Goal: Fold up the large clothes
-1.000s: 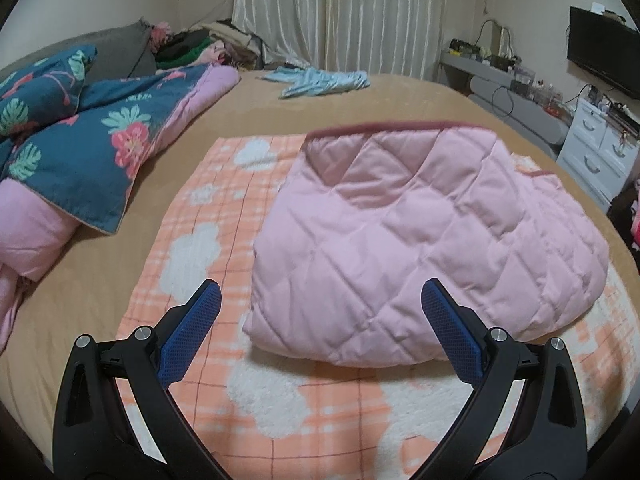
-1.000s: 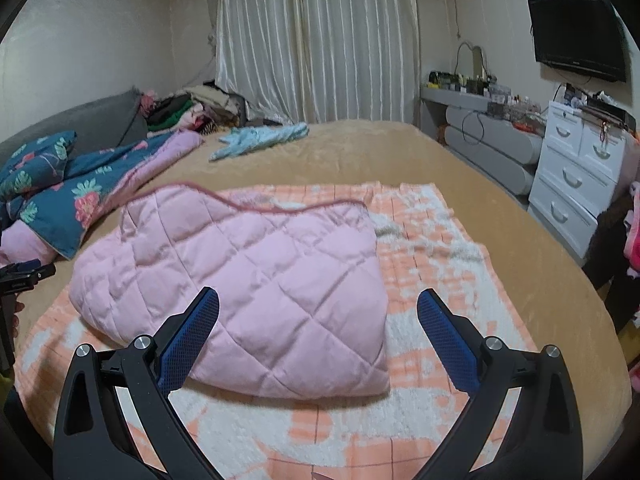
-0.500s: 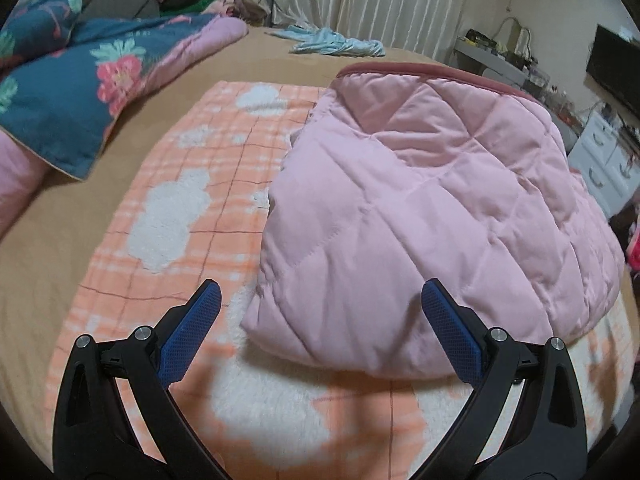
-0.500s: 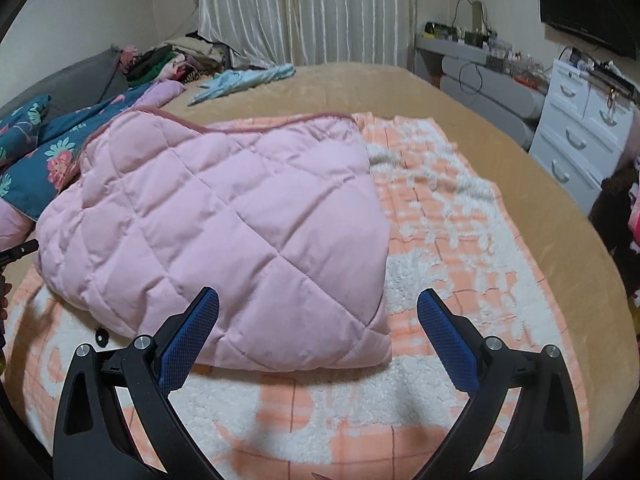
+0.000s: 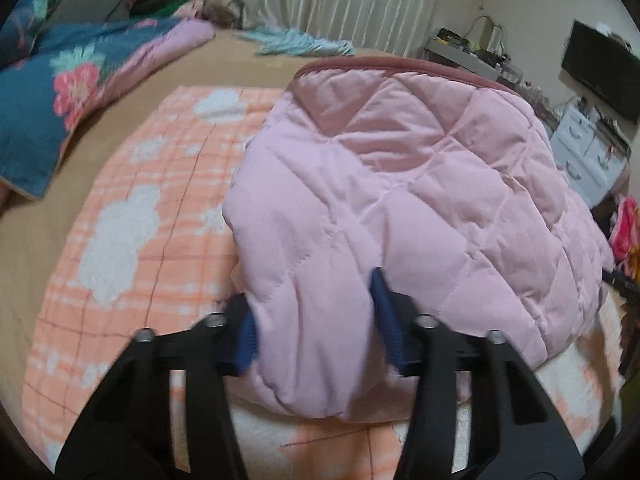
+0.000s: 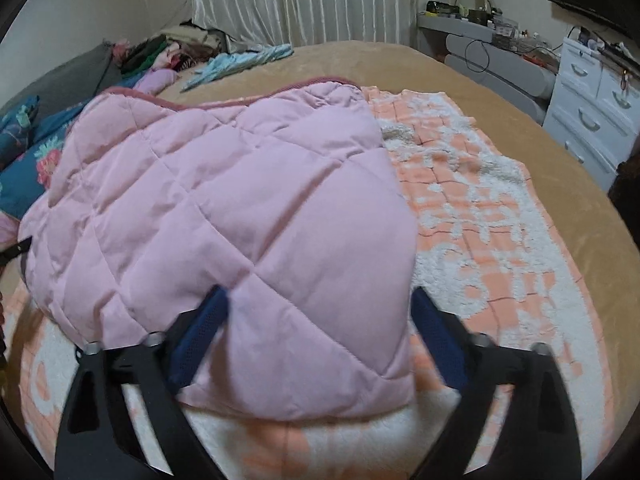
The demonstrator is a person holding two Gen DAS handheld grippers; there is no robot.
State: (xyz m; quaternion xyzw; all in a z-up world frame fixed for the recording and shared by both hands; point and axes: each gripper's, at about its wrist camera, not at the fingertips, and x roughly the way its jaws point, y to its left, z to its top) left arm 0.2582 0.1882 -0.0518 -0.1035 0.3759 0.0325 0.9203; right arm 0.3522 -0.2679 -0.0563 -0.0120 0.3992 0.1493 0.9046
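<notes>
A folded pink quilted jacket (image 5: 400, 184) lies on an orange-and-white checked blanket (image 5: 132, 220) on the bed. My left gripper (image 5: 316, 320) has its blue pads pressed into the jacket's near left corner, pinching a thick fold of fabric. In the right wrist view the jacket (image 6: 224, 200) fills the middle. My right gripper (image 6: 320, 332) straddles the jacket's near right corner, its fingers closing on the fabric, the right pad at the jacket's edge over the blanket (image 6: 500, 240).
A blue floral quilt (image 5: 60, 92) lies at the left of the tan bed (image 6: 440, 76). A light blue garment (image 5: 300, 42) lies near the curtains. White drawers (image 6: 596, 112) and a shelf stand at the right. A clothes pile (image 6: 168, 46) sits far left.
Both grippers moved forward and down onto the jacket's near edge. Their jaws went from wide open to closing on the fabric, the left more narrowly than the right.
</notes>
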